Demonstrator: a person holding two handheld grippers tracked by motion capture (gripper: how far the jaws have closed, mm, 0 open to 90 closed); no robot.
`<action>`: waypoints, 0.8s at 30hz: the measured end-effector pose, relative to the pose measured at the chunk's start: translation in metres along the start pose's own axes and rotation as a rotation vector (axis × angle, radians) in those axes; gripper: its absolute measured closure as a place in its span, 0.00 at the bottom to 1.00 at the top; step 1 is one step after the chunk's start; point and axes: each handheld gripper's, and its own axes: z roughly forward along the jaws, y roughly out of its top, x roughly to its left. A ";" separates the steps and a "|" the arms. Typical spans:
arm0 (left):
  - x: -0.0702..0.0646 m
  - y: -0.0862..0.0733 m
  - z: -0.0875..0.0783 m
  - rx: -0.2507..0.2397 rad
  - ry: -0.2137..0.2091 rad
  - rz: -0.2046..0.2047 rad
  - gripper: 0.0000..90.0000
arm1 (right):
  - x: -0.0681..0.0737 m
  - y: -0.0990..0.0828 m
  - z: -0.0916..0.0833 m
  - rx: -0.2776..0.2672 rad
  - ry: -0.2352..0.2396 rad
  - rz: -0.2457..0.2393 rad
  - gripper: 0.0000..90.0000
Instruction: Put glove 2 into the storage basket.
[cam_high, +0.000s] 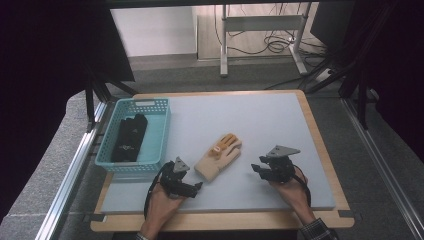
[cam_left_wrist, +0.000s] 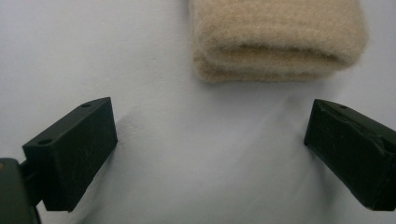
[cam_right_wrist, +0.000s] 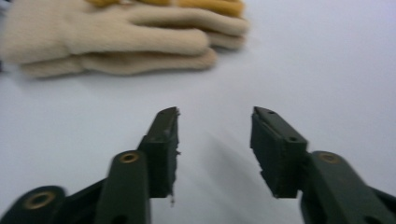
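Grey tabletop (cam_high: 260, 120) carrying a teal basket (cam_high: 159, 131) at left, cream glove (cam_high: 218, 156) lying mid-front, long axis running diagonally, cuff nearest, left gripper (cam_high: 196, 187) hovering just short of cuff, fingers wide apart and empty, right gripper (cam_high: 258, 170) sitting beside glove, fingers parted, nothing between.

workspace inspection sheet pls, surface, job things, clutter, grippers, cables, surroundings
surface: pale grey mat on a wood-edged table, no spills seen
job's things: beige gloves, stacked with yellow fingertips, lying flat mid-mat; black gloves inside the teal basket at the mat's left edge
clutter: nothing seen
grippers: left gripper open, its fingers either side of bare mat just short of the beige cuff; right gripper open, nothing between its fingers, to the right of the beige gloves and apart from them
cables: a black cable trails from the left gripper; loose cables lie on the floor beyond the table
surroundings: metal desk frame behind, dark curtains at both sides
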 end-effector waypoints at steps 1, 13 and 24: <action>0.000 0.000 0.000 0.000 0.000 0.000 0.03 | -0.003 -0.002 -0.002 -0.001 -0.007 0.008 0.52; 0.001 0.000 0.000 0.003 -0.002 0.002 0.03 | -0.027 -0.029 -0.011 0.030 -0.099 0.076 0.29; 0.000 0.000 0.000 0.000 -0.003 -0.003 0.03 | -0.028 -0.034 -0.009 0.058 -0.131 0.063 0.19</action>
